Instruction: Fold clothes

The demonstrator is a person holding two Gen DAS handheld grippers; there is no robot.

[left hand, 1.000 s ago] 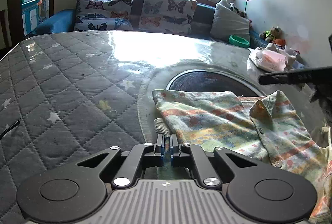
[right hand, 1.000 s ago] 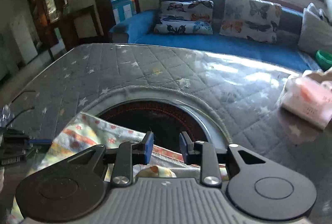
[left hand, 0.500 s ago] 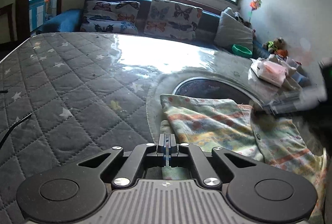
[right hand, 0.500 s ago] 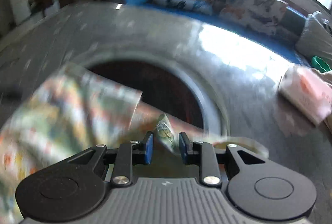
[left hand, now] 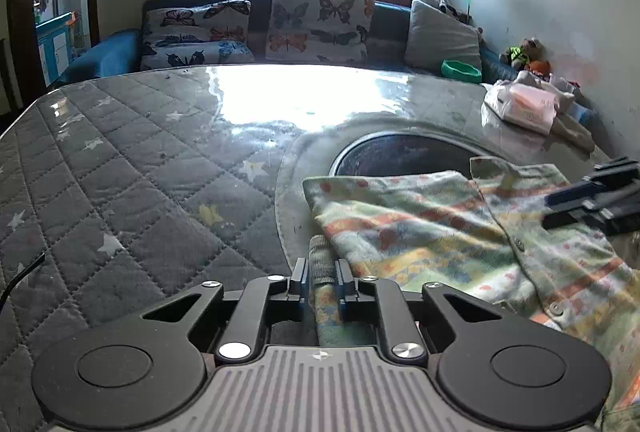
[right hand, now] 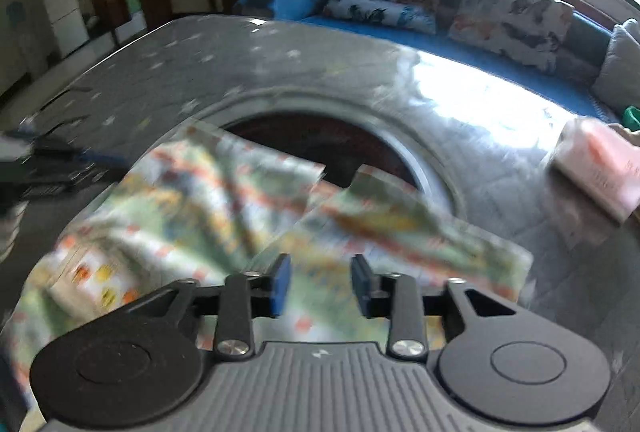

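Left wrist view: nearest the lens, the left hand-held gripper (left hand: pixel 322 278) has just been opening, its jaws slightly parted with a rolled sleeve cuff (left hand: pixel 320 264) of the patterned shirt (left hand: pixel 420 228) lying between them; whether the pads press on the cloth cannot be told. The shirt lies spread on the quilted grey bench (left hand: pixel 140 172), over the near rim of a dark round inset (left hand: pixel 400 156). At the right edge the right hand-held gripper (left hand: pixel 592 196) hovers over the shirt's collar side. Farther right lies a pink wipes pack (left hand: pixel 524 104); beyond the bench stands a blue sofa (left hand: pixel 108 52) with butterfly cushions (left hand: pixel 320 24). Right wrist view: the right hand-held gripper (right hand: pixel 320 284) has likewise just been opening and stands released above the blurred shirt (right hand: pixel 240 200), no cloth pinched; the left hand-held gripper (right hand: pixel 52 164) shows at the left.
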